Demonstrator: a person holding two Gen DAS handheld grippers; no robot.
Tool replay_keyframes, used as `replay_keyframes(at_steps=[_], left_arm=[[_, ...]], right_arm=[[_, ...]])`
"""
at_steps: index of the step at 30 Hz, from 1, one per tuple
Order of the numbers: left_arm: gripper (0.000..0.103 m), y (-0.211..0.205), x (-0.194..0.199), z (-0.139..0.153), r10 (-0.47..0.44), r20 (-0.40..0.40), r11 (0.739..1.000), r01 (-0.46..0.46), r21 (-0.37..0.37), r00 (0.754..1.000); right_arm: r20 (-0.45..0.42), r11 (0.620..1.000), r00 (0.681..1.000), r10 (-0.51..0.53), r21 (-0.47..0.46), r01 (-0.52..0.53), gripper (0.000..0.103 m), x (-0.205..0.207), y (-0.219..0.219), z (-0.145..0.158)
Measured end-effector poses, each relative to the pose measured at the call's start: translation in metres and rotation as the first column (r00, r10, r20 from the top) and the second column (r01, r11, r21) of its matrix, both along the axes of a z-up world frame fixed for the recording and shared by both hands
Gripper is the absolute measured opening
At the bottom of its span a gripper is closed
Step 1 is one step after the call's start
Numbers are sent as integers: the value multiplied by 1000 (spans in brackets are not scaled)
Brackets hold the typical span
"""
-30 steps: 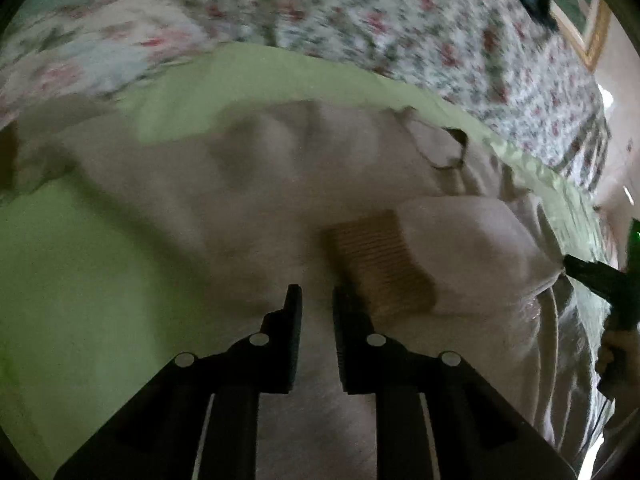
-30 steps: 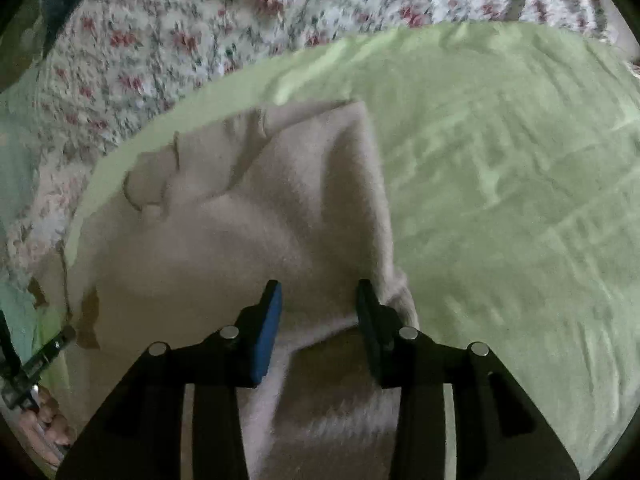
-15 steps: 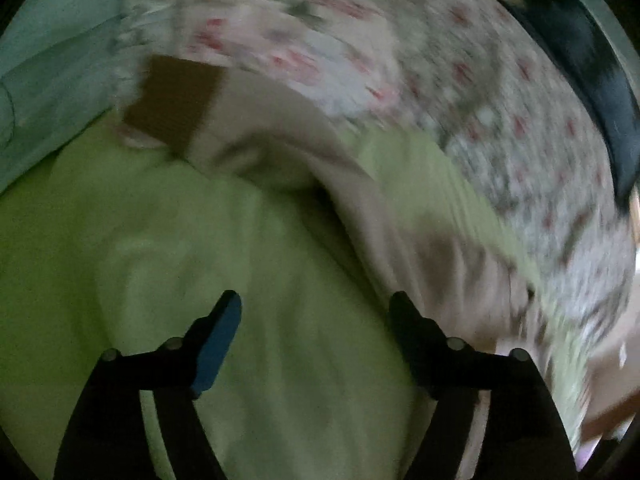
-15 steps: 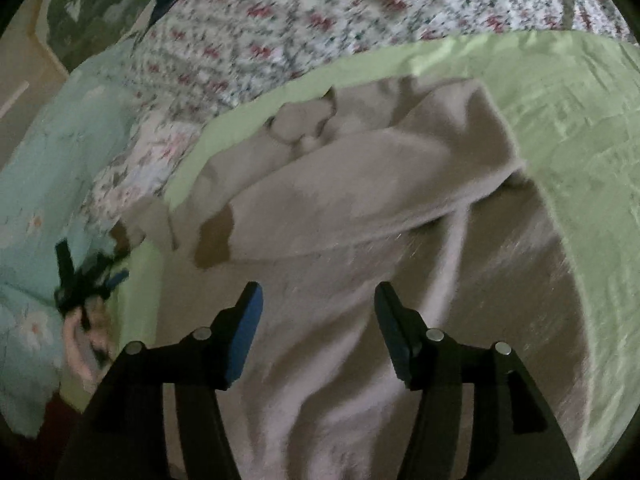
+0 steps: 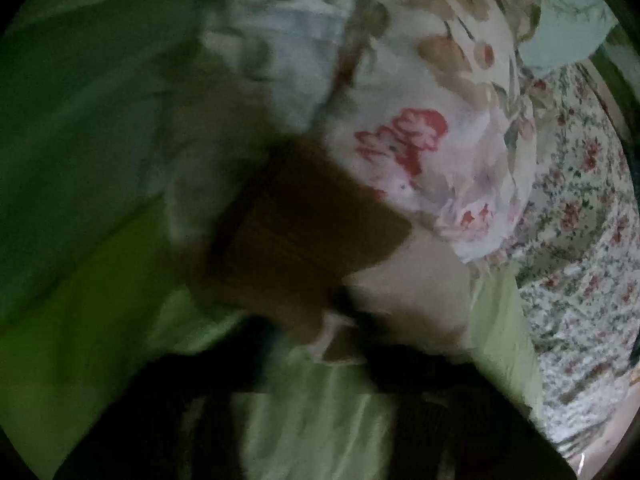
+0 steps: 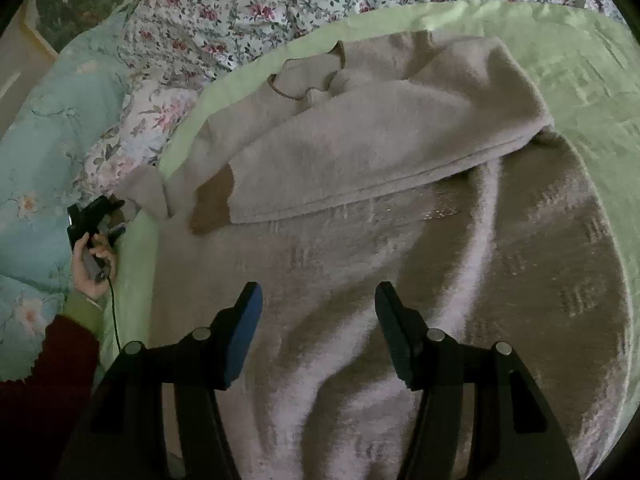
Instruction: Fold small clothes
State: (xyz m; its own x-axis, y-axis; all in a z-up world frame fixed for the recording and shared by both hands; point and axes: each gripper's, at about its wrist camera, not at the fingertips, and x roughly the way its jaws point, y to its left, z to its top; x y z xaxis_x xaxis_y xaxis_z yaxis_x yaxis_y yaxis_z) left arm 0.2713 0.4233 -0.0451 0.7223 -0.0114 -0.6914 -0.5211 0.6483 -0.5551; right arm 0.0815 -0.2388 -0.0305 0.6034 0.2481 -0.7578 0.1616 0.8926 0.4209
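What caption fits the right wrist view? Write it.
Open right gripper hovers over beige sweater, one sleeve folded across.

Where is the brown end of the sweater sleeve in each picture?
Left wrist view: the dark brown ribbed knit cuff fills the middle, blurred, just ahead of the left gripper.
Right wrist view: that same cuff sits far left, at the left gripper; a second brown cuff lies nearby.
Shared landmark: the white pillow with big flowers.

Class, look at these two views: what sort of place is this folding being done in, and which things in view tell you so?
Most likely a bedroom, with the folding done on a bed. A beige sweater lies on a light green sheet, beside a floral quilt and pale blue floral bedding.
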Motion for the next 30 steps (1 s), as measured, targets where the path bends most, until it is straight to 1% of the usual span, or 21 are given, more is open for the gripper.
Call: replay_keyframes(at_steps=[1,3,4,6,9,11,12,13,14,17,18,21,22,23,25,26,27,28,29,30], left_arm=[[6,-3,-1,3,-2,8,1000,2,8,1000],[6,-11,-9,16,-19,45,998,17,56,999],[5,-19,-17,26,-43,68,996,37,86,997],[5,-35,-30,40,-84,102,990,72,123,991],[5,-70,-47,66,-184,148,972,158,175,972],[5,-104,-50,85,-268,149,948,232,219,952],[5,-122,-53,94,-312,162,934,270,234,936],[5,-147,-54,105,-374,187,913,325,248,908],[5,-167,-54,114,-415,200,896,360,261,888],[5,-241,-53,139,-562,228,814,483,322,796],[5,-260,-52,144,-595,231,792,512,334,770],[5,-330,-51,161,-719,231,686,617,385,655],[5,-357,-50,162,-757,222,645,650,402,615],[5,-375,-48,162,-778,212,620,669,410,591],[5,-424,-39,153,-829,172,552,725,413,533],[5,-437,-39,148,-844,158,529,746,406,512],[5,-457,-33,140,-864,136,496,774,394,485],[5,-478,-28,130,-880,108,465,797,386,462],[5,-493,-25,121,-890,85,444,811,381,447],[5,-515,-19,106,-905,46,410,834,369,424]], right_arm=[[0,1000,1000,3,3,-3,60,1,2,0],[5,1000,1000,12,7,-12,60,2,6,1],[10,1000,1000,16,6,-16,60,1,8,2],[16,1000,1000,19,12,-19,60,-2,10,3],[17,1000,1000,17,15,-17,60,-6,10,3],[23,1000,1000,14,22,-15,60,-10,9,3],[26,1000,1000,12,24,-12,60,-12,8,4],[28,1000,1000,5,28,-6,60,-14,8,4],[32,999,999,-2,38,1,60,-17,5,4],[38,999,999,-19,46,18,60,-25,-1,5],[41,999,999,-24,46,22,60,-28,-3,6],[53,998,997,-54,48,52,60,-41,-16,10],[56,997,996,-66,51,63,60,-45,-21,10],[57,996,995,-76,55,73,60,-49,-27,10],[54,993,993,-102,61,99,60,-56,-38,9],[52,991,991,-119,67,116,60,-61,-45,8],[51,989,990,-131,72,127,60,-65,-50,7],[51,988,989,-141,76,137,60,-68,-55,7],[51,986,987,-152,77,148,60,-71,-59,6],[51,985,986,-160,77,156,60,-73,-61,6]])
